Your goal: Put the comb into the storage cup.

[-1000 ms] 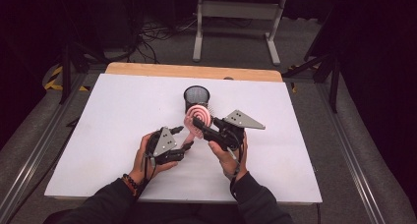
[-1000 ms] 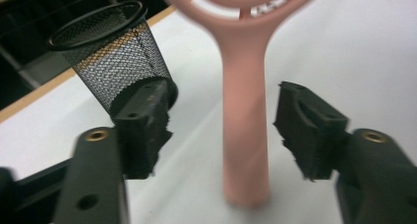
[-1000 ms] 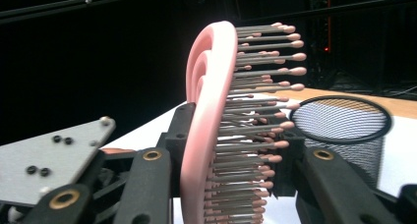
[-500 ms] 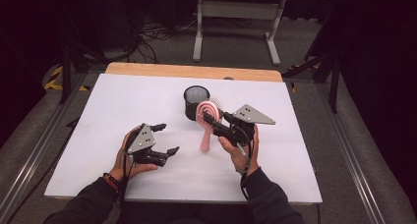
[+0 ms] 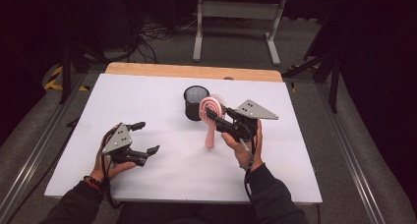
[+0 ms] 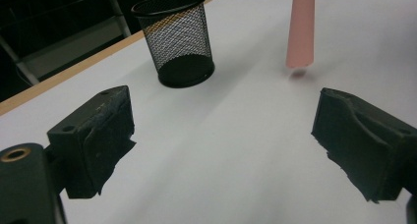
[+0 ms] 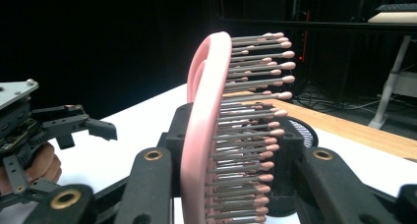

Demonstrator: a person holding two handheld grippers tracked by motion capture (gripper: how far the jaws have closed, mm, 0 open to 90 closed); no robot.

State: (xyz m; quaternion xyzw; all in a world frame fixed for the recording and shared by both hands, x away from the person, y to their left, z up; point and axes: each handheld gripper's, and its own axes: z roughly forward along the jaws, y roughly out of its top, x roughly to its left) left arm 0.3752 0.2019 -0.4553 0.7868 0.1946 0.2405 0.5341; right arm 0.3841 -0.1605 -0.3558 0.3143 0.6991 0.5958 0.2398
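Right claw (image 7: 221,184) clamped on pink hairbrush (image 7: 206,135), bristles plain there; left claw (image 6: 221,140) open, empty.

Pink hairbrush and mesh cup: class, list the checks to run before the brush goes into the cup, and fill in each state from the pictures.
1. Right claw shut on the pink hairbrush: ok.
2. Brush handle off the white table, hanging down: ok.
3. Mesh cup upright, mouth open: ok.
4. Cup holds nothing: ok in the left gripper view.
5. Left claw open with nothing in it, jaws just opened, apart from brush and cup: ok.
6. Brush fits the cup: cannot tell.
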